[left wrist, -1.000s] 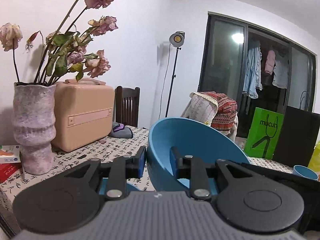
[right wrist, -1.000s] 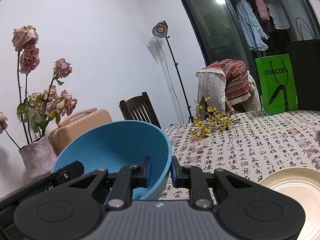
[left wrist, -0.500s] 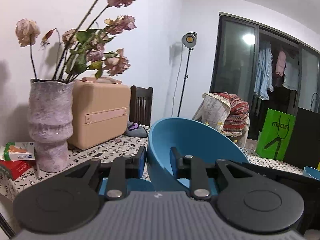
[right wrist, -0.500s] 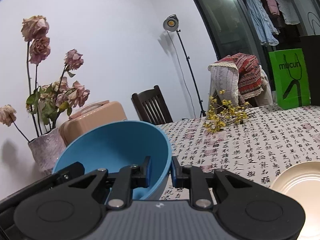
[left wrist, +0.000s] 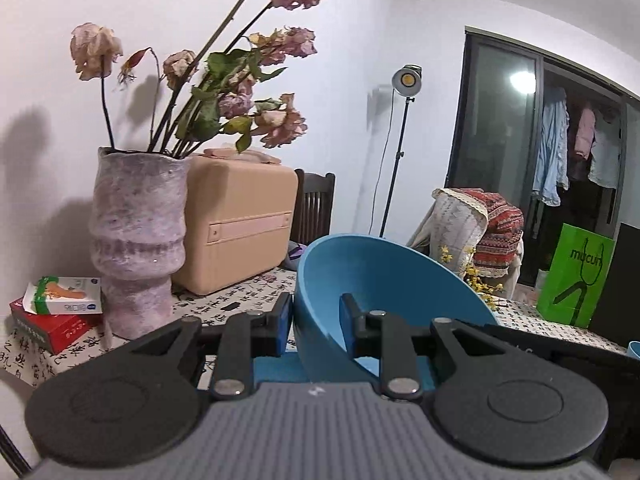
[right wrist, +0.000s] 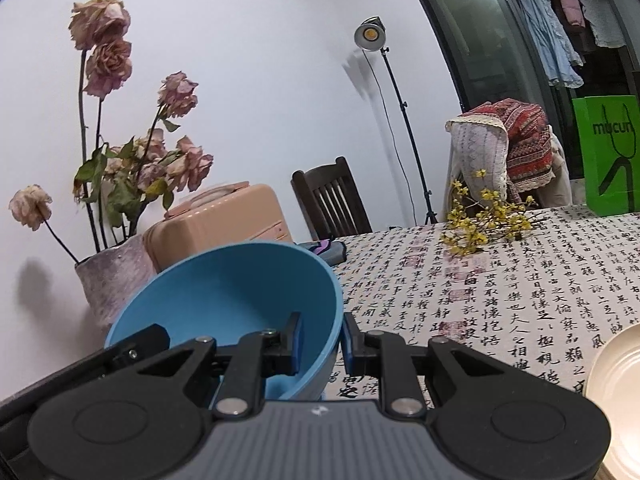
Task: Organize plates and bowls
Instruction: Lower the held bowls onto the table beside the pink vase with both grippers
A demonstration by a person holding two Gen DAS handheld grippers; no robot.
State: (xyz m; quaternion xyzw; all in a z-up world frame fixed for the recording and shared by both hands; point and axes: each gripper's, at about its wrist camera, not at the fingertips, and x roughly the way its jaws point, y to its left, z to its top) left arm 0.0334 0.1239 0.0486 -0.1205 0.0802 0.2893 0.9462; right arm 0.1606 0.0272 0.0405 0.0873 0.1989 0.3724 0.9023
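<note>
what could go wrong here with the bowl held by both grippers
The bowl is pinched only at its rim by the left gripper and right gripper; uneven motion could twist it loose. It is carried near the vase, whose tall flowers could tip it if bumped.

Matt smooth blue bowl, rough stone-like vase, printed cloth tablecloth.

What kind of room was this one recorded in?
Most likely a lived-in home dining area: a table under a calligraphy-print tablecloth, a dark wooden dining chair, and clothes hanging behind glass sliding doors.
</note>
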